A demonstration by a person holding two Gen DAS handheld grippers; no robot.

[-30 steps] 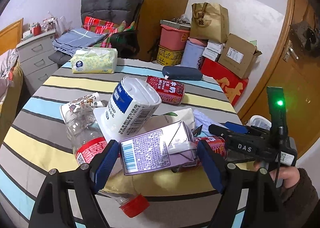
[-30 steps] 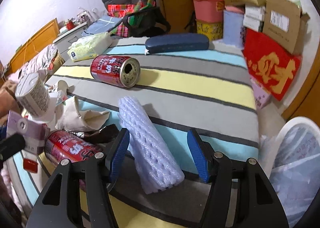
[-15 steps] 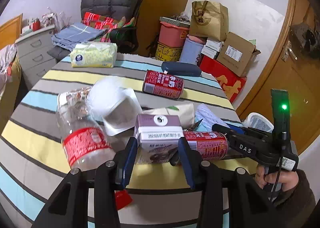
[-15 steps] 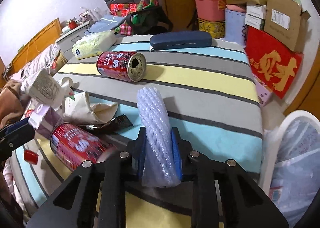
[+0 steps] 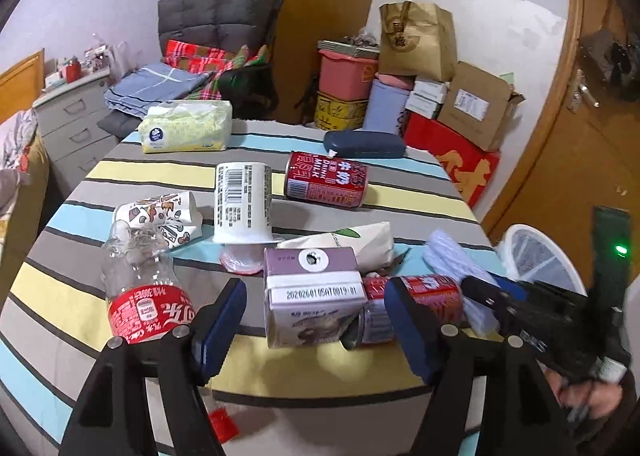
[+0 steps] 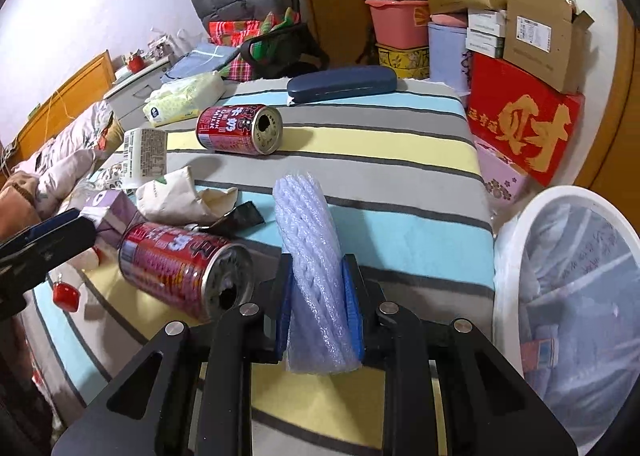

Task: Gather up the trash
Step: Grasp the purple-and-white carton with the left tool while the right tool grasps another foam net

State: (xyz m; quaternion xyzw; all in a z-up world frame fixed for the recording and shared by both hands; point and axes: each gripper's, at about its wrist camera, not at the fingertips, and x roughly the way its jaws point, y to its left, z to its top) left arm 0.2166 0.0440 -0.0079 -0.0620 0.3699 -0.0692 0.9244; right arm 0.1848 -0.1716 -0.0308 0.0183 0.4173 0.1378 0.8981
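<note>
My left gripper point(image 5: 316, 320) is open, its blue pads either side of a purple milk carton point(image 5: 312, 296) that stands on the striped table point(image 5: 400, 198). A red can point(image 5: 416, 296) lies just right of the carton. My right gripper point(image 6: 320, 316) is shut on a white foam net sleeve point(image 6: 308, 240), also seen in the left wrist view point(image 5: 452, 268). A white bin point(image 6: 568, 296) lined with a plastic bag stands off the table's right edge.
On the table lie a clear bottle point(image 5: 140, 284), a white cup upside down point(image 5: 242, 202), a printed paper cup point(image 5: 160, 216), a second red can point(image 5: 326, 180), a crumpled paper bag point(image 5: 344, 240), a tissue pack point(image 5: 186, 126) and a blue case point(image 5: 364, 144). Boxes point(image 6: 524, 128) stand behind.
My left gripper let go of the carton, which now stands on the table, and opened wide. My right gripper closed on the foam sleeve. The white cup now stands upside down.
</note>
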